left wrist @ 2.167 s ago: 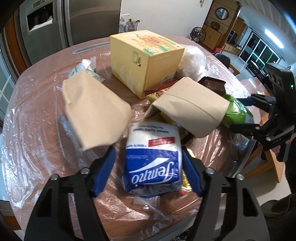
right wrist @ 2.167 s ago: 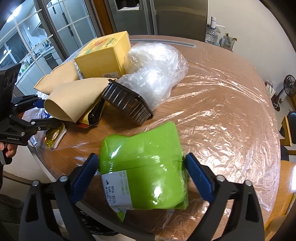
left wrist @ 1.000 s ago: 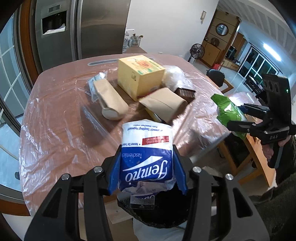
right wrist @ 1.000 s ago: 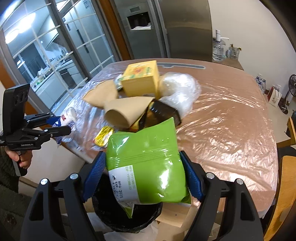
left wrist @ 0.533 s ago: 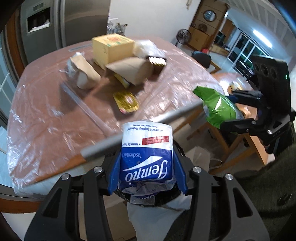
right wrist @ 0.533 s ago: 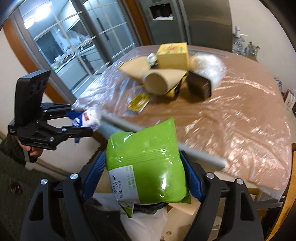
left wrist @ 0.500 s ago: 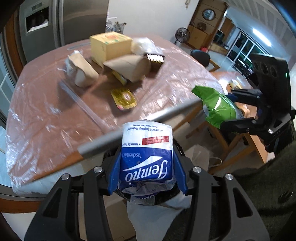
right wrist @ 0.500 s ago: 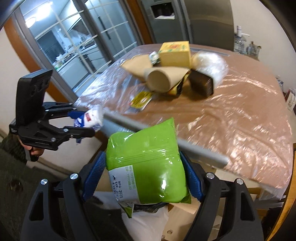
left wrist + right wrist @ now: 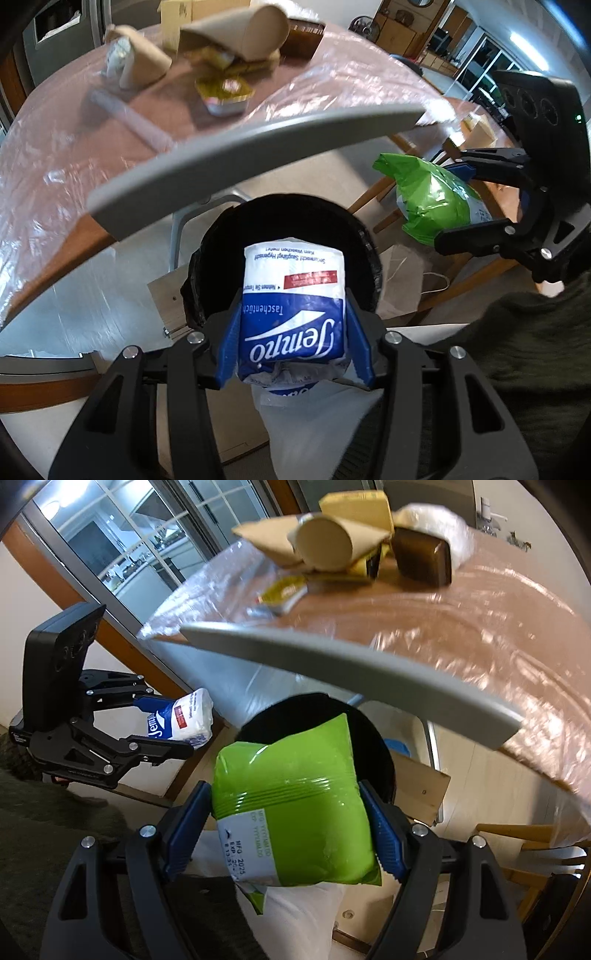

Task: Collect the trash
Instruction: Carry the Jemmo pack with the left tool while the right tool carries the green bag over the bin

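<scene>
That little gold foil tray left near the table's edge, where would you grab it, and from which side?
Take the gold foil tray across its short width, by its two long rims, coming down from above. It lies flat and shallow on the plastic-covered table, so there is no tall side to pinch. It seems to sit clear of the brown paper bag behind it, toward the table edge, leaving room for a tool.

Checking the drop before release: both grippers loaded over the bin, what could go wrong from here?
1. The green bag in the right gripper is wide against the black bin mouth; released off-centre, it may catch the rim or land on the floor.
2. The tissue pack in the left gripper hangs over the same opening, so the two grippers could collide.
3. The table edge overhangs the bin; lifting out may knock it.
</scene>
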A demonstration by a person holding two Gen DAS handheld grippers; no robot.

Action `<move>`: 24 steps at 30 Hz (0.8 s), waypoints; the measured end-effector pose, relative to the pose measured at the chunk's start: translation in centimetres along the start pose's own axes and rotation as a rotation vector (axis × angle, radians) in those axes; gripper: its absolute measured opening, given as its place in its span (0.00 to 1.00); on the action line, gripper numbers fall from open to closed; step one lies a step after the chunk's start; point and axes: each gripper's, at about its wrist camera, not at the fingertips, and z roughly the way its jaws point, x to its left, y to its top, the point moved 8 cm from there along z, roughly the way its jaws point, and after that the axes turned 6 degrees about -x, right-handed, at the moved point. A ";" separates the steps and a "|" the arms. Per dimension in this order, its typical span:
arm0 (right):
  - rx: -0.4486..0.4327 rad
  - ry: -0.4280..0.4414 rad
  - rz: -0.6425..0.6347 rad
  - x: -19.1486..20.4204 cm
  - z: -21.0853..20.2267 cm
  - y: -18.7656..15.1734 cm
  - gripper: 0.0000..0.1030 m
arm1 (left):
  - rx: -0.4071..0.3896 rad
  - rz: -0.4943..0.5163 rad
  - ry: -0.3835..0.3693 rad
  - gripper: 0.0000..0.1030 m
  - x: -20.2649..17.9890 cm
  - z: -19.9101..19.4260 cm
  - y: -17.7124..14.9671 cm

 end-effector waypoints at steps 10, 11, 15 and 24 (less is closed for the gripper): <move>0.048 -0.082 0.010 -1.2 5.4 -1.4 0.75 | 0.037 -0.040 0.085 0.49 2.7 4.7 -1.1; 0.048 -0.088 0.022 -1.4 5.9 -1.3 0.75 | 0.043 -0.044 0.099 0.49 2.9 5.1 -1.1; 0.038 -0.115 0.061 -2.3 6.8 -1.3 0.75 | 0.048 -0.043 0.123 0.49 3.1 6.6 -0.9; 0.039 -0.139 0.048 -2.3 8.3 -1.4 0.75 | 0.062 -0.024 0.135 0.49 2.8 8.4 -1.3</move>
